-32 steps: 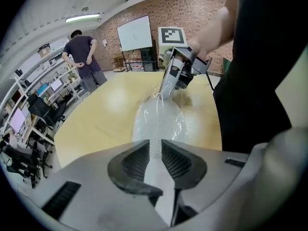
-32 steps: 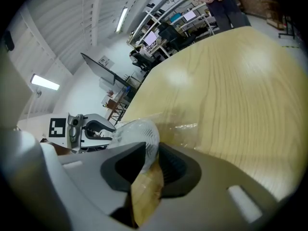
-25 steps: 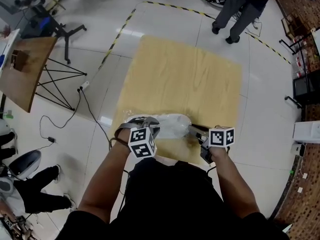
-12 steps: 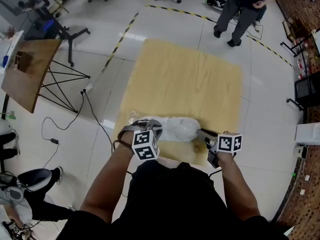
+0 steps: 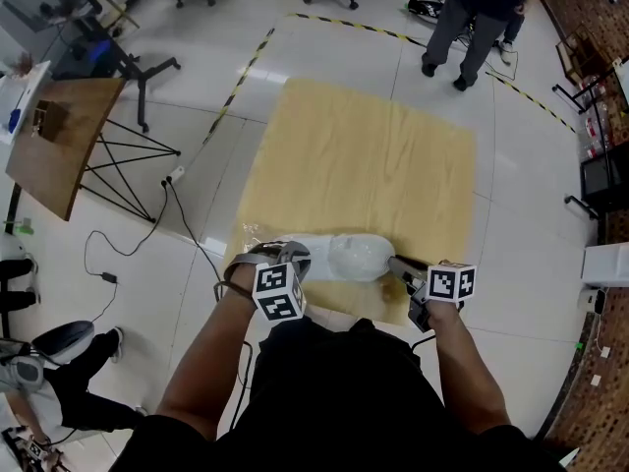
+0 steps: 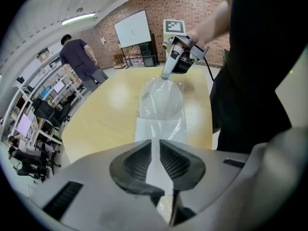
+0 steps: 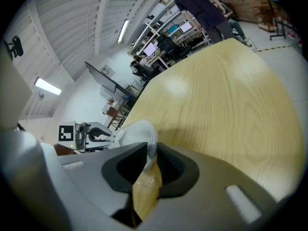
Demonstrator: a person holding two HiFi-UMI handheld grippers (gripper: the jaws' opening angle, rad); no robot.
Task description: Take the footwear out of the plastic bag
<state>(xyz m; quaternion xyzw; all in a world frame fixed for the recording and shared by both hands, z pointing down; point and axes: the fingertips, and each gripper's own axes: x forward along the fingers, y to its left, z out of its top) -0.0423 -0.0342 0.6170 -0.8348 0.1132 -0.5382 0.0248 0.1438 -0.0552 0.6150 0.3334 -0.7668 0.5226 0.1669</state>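
Observation:
A clear plastic bag [image 5: 349,257] with white footwear inside lies along the near edge of the wooden table [image 5: 364,155]. My left gripper [image 5: 295,254] is at the bag's left end. In the left gripper view its jaws [image 6: 155,150] have just been closing, and the pads press on the white end of the bag [image 6: 161,102]. My right gripper [image 5: 395,262] is at the right end. In the right gripper view it [image 7: 151,155] is shut on a fold of the bag's plastic [image 7: 137,131]. The bag is stretched between the two grippers.
A person [image 5: 482,18] stands on the floor beyond the table's far right corner. A small folding wooden table [image 5: 54,136] and office chairs stand to the left, with a cable [image 5: 177,214] on the floor. The far table half [image 7: 216,95] is bare wood.
My right gripper has shifted a little to the right with the bag's end in it, so the bag lies more stretched out. The left gripper has stayed in place.

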